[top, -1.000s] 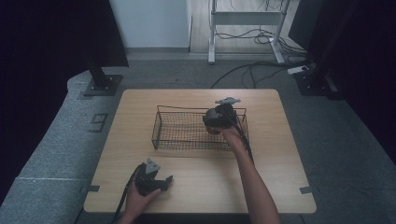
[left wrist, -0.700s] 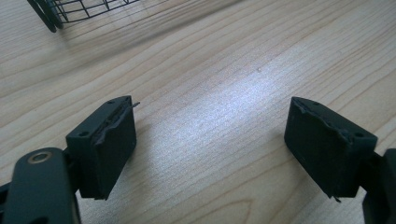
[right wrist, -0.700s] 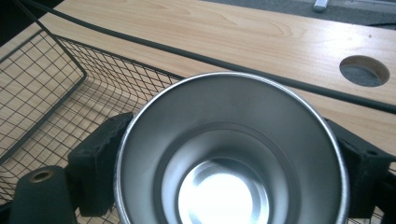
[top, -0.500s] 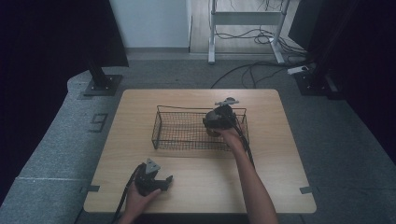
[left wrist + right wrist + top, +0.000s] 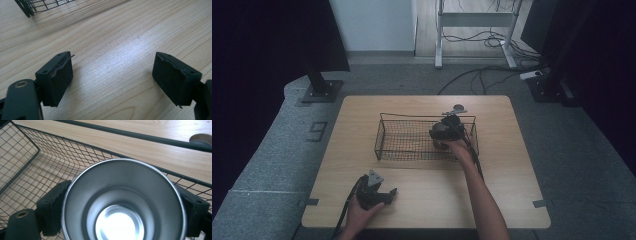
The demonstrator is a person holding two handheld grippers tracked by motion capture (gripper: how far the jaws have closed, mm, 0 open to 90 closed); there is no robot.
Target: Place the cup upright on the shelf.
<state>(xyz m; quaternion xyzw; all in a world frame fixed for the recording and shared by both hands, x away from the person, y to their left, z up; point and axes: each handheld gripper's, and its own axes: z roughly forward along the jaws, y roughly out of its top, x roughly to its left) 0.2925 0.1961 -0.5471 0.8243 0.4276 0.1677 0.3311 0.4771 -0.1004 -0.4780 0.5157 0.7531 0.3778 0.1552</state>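
Observation:
A shiny metal cup (image 5: 120, 182) sits mouth-up between the jaws of my right gripper (image 5: 122, 195), and both black pads press on its sides. In the high view the right gripper (image 5: 446, 131) hangs over the right end of a black wire basket (image 5: 379, 137) in the middle of the table; the cup is inside the basket, above its mesh floor. My left gripper (image 5: 387, 195) rests on the table near the front left edge. Its jaws (image 5: 113, 67) stand wide apart over bare wood, with nothing between them.
A small round grey object (image 5: 458, 107) lies on the wooden table (image 5: 512, 165) just behind the basket's back right corner, also seen as a round object (image 5: 202, 138) past the rim. A corner of the basket (image 5: 37, 6) lies beyond the left gripper.

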